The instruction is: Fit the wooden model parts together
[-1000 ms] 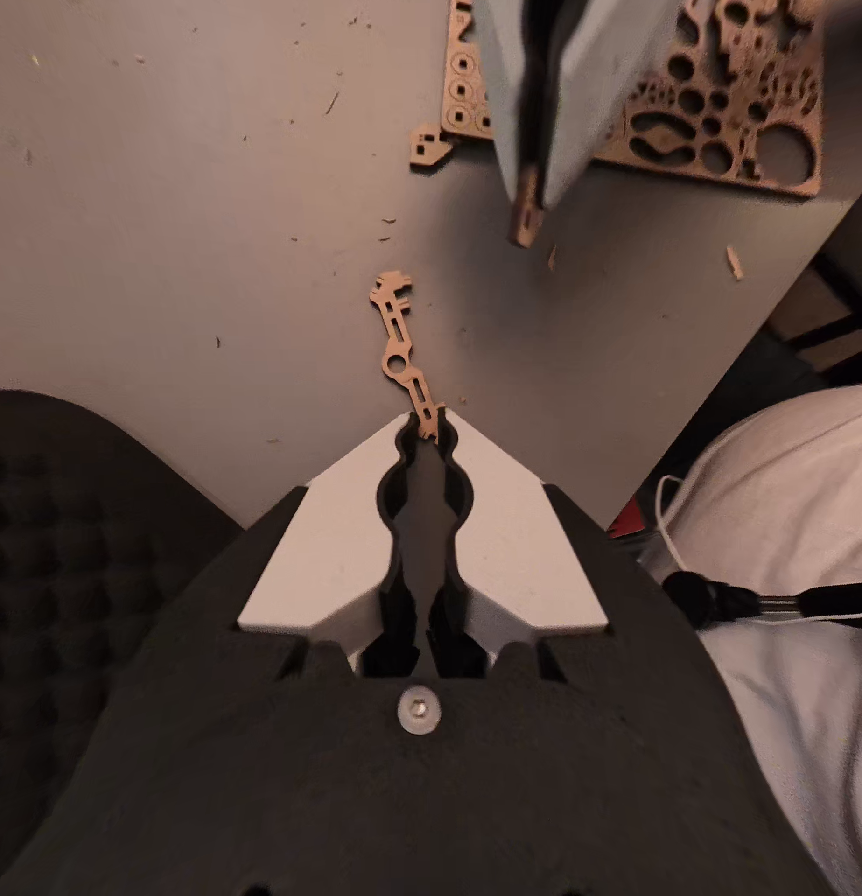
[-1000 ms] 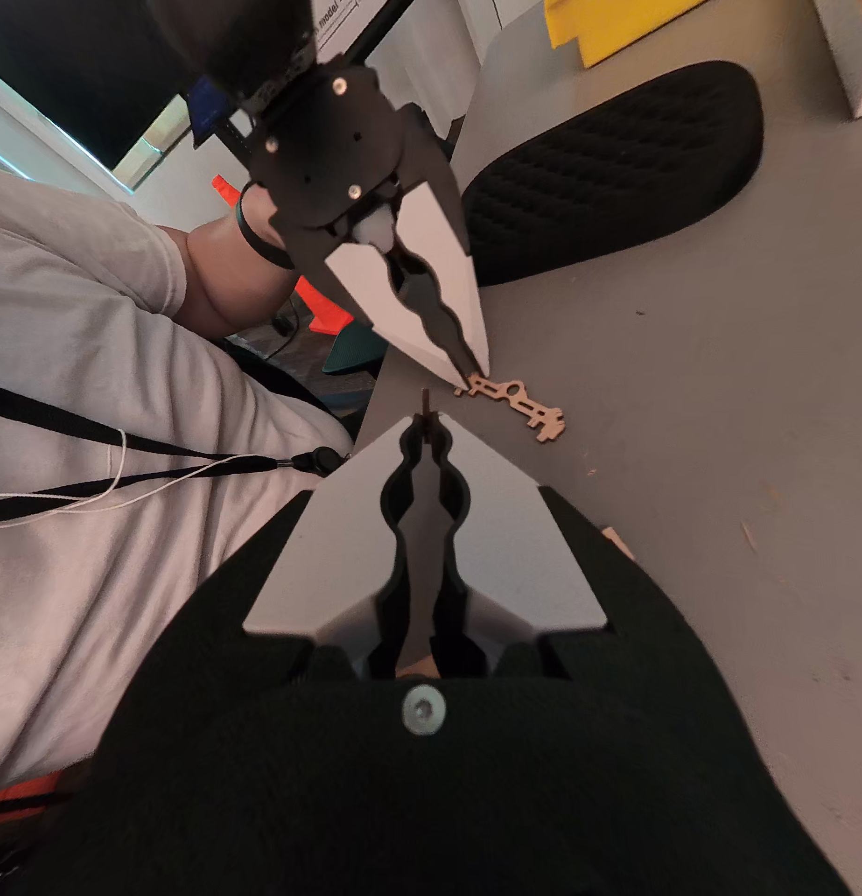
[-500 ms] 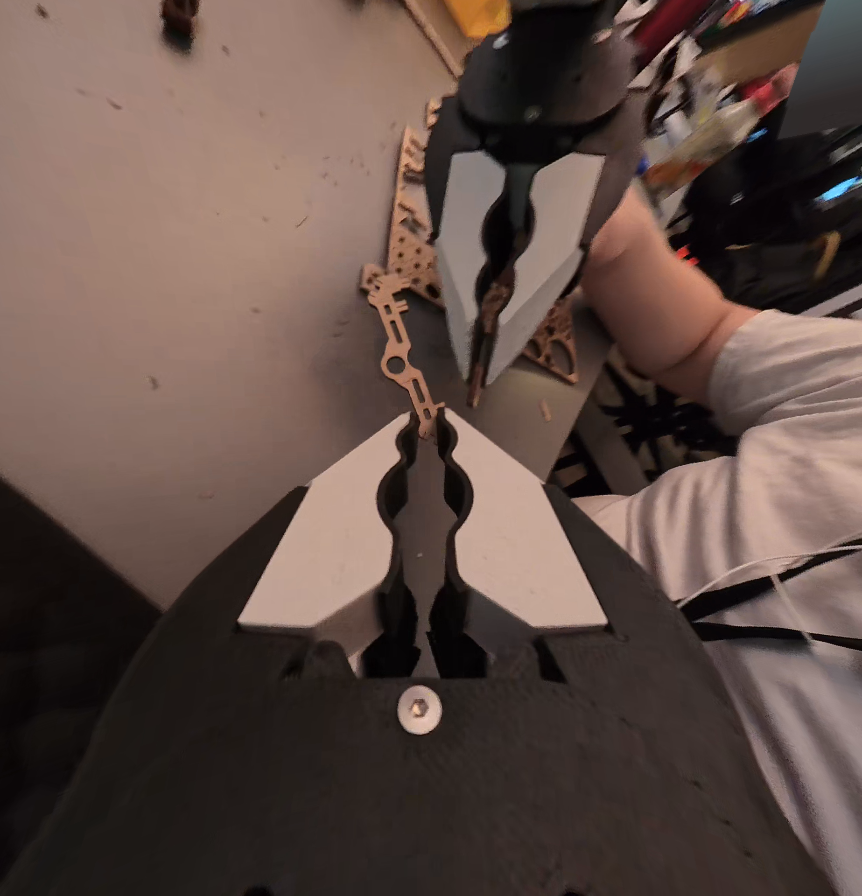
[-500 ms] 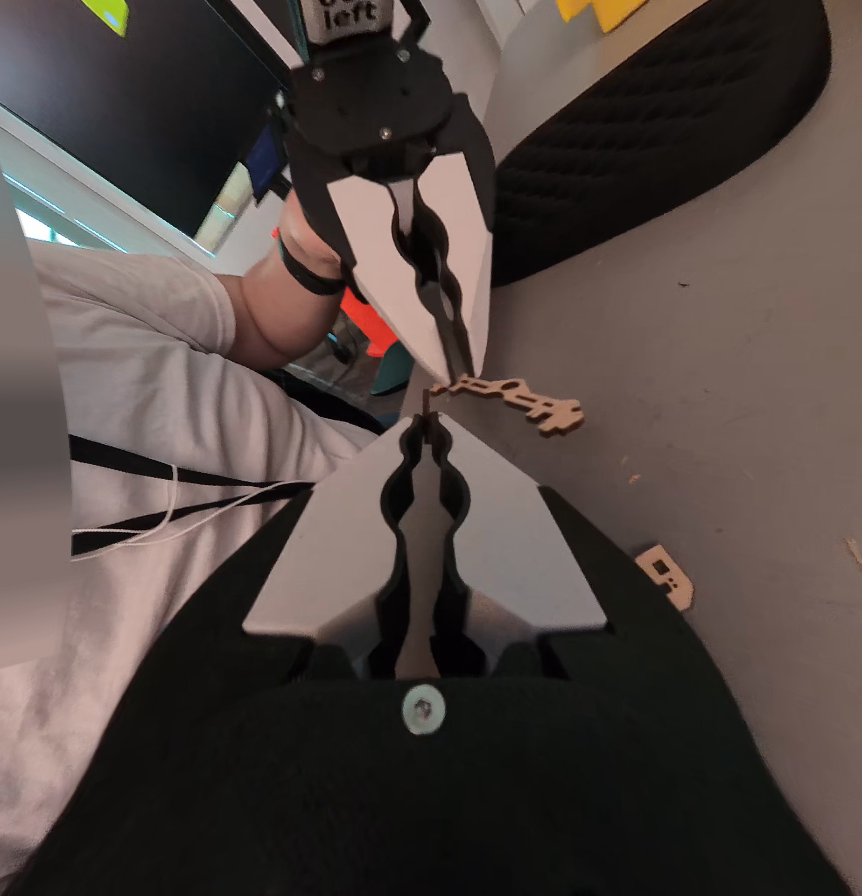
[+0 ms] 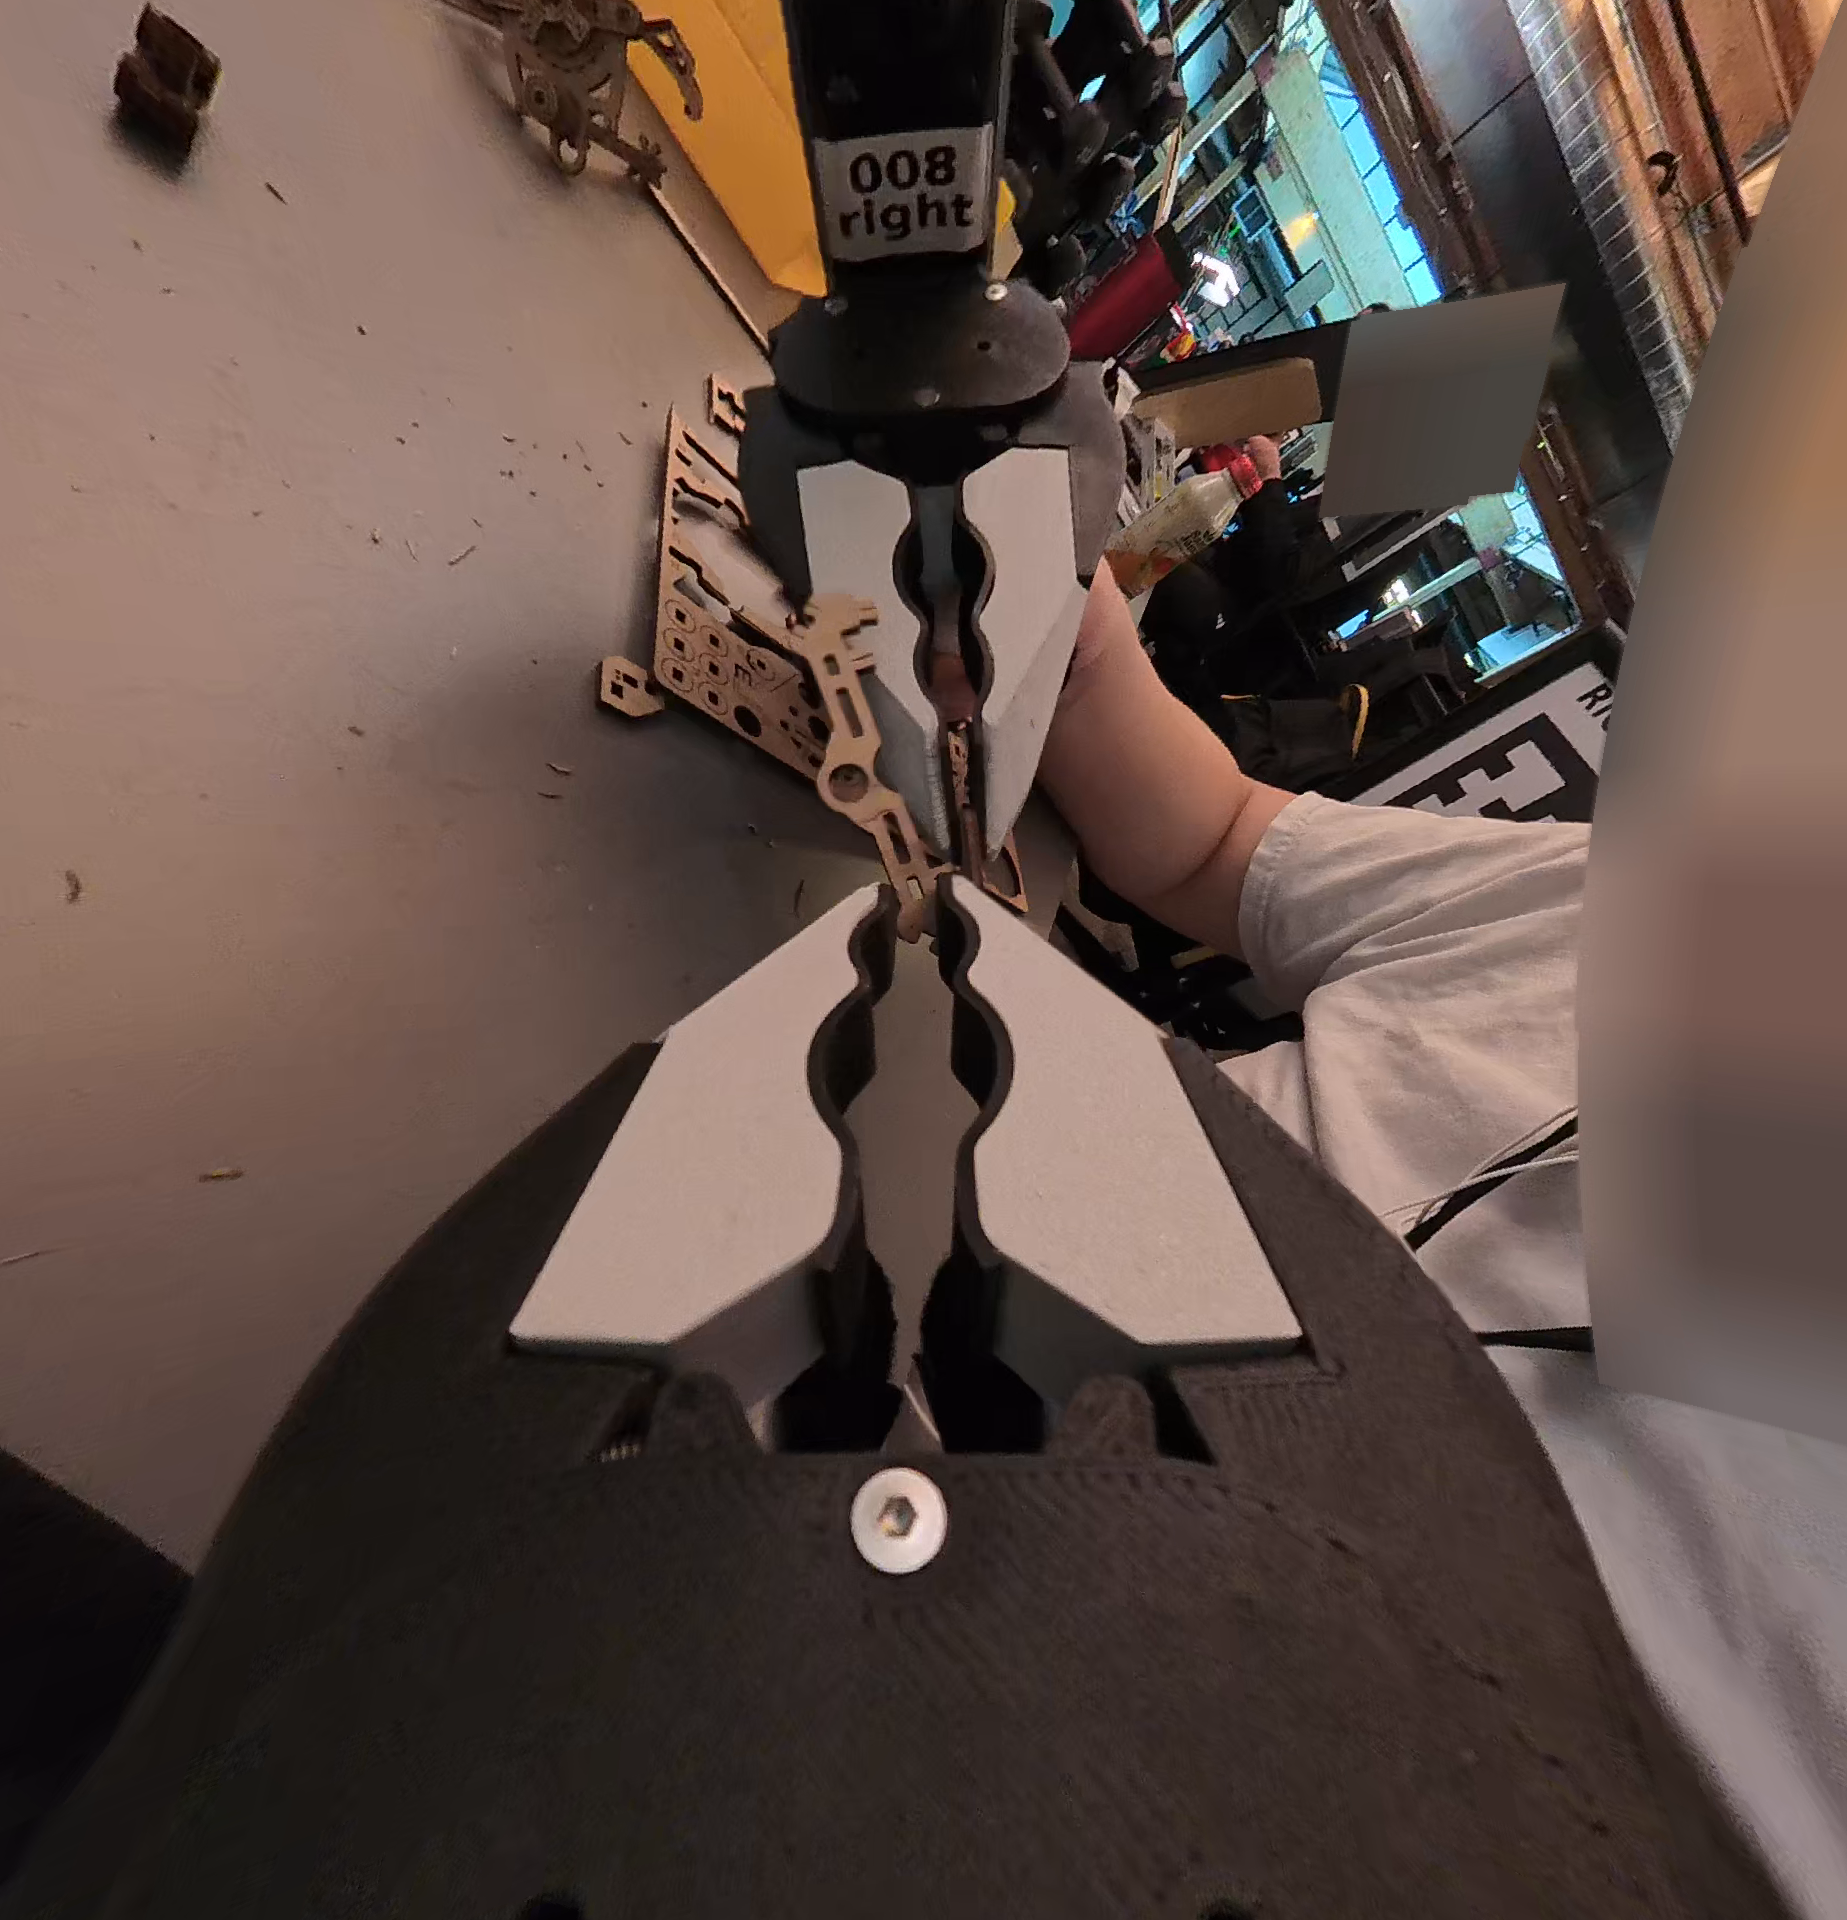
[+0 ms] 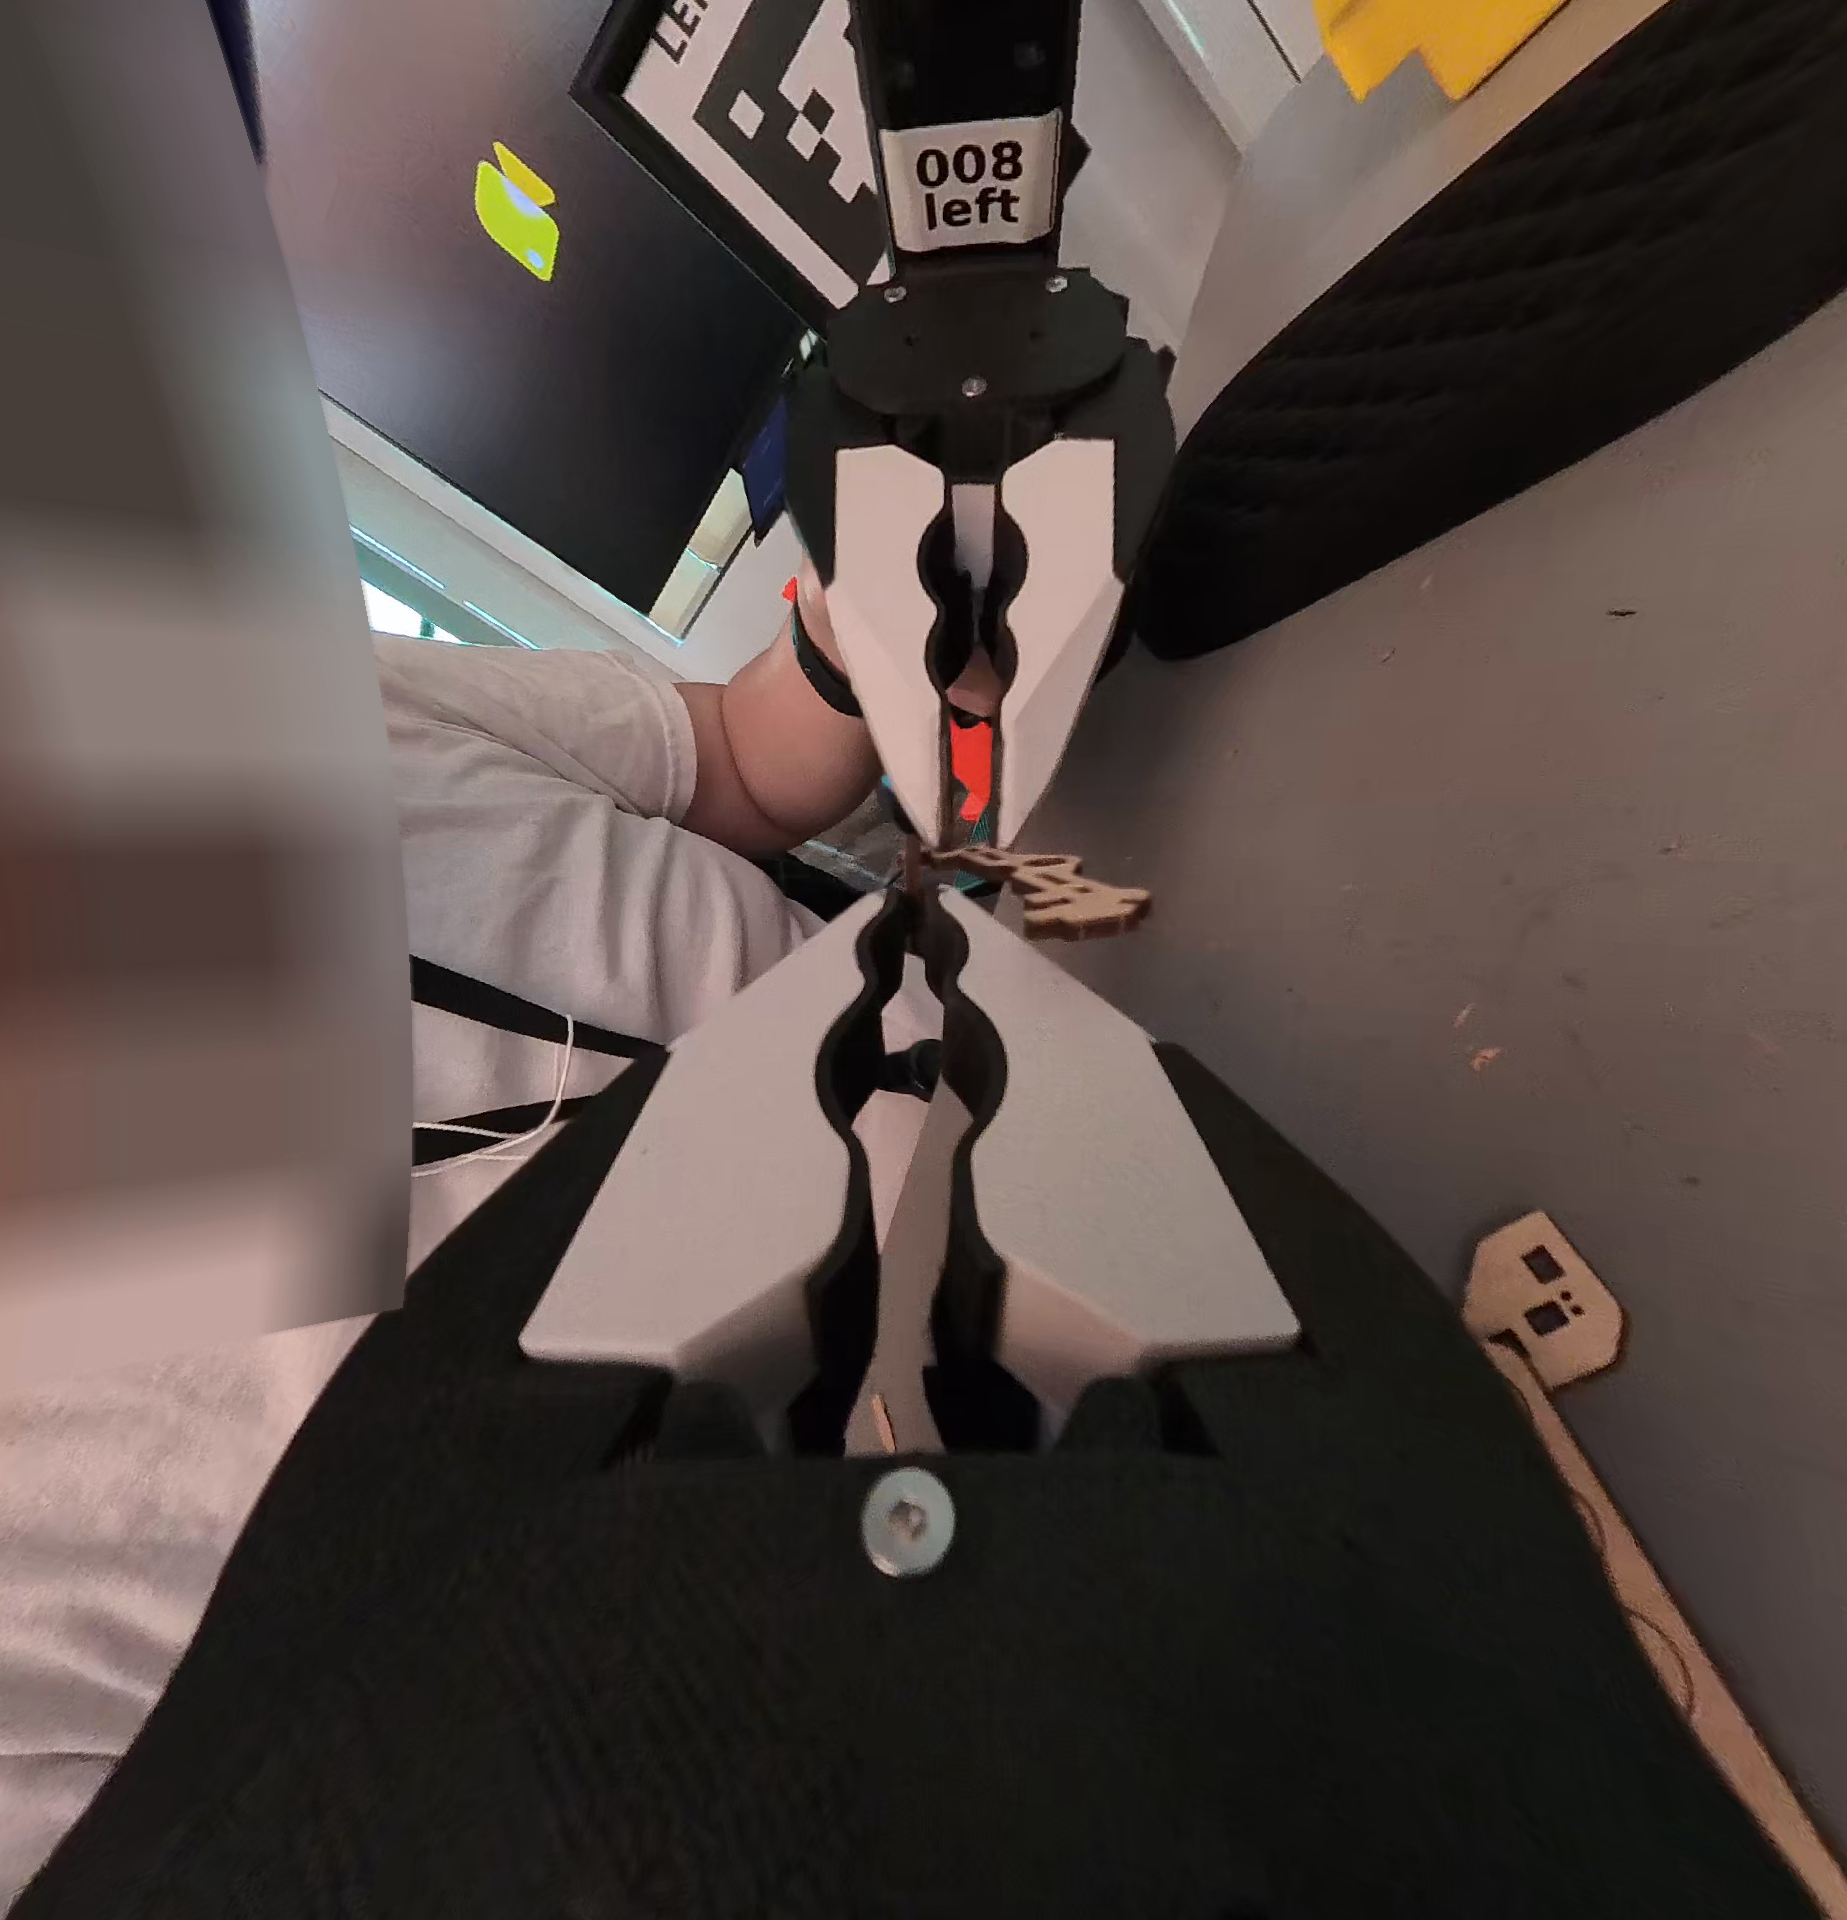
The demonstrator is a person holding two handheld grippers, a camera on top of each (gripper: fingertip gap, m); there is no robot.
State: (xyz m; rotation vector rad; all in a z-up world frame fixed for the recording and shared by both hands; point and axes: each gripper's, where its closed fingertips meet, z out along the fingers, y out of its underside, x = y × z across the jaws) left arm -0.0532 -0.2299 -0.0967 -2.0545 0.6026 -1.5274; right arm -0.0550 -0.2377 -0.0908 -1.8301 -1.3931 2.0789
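My left gripper (image 5: pixel 914 896) is shut on the near end of a long slotted wooden strip (image 5: pixel 834 665), which sticks forward and up, off the grey table (image 5: pixel 275 623). My right gripper (image 6: pixel 914 906) is shut on a small thin wooden piece (image 6: pixel 911 871), seen edge-on at its tips. The two grippers face each other tip to tip, almost touching. In the left wrist view the right gripper (image 5: pixel 963 847) shows ahead with the small piece (image 5: pixel 958 774) between its fingers, next to the strip. In the right wrist view the left gripper (image 6: pixel 966 831) shows ahead with the strip (image 6: pixel 1080 902) pointing right.
A wooden parts sheet (image 5: pixel 711 644) with cut-outs lies on the table behind the grippers, with a small loose piece (image 5: pixel 628 691) beside it. A black foam pad (image 6: pixel 1521 364) lies at the table's far side. A built wooden model (image 5: pixel 586 83) and yellow card (image 5: pixel 732 156) lie farther off. The person's white shirt (image 5: pixel 1418 987) is close.
Both grippers have risen from the table and turned to face each other, and their tips have closed in. The strip has lifted off the table with the left gripper.
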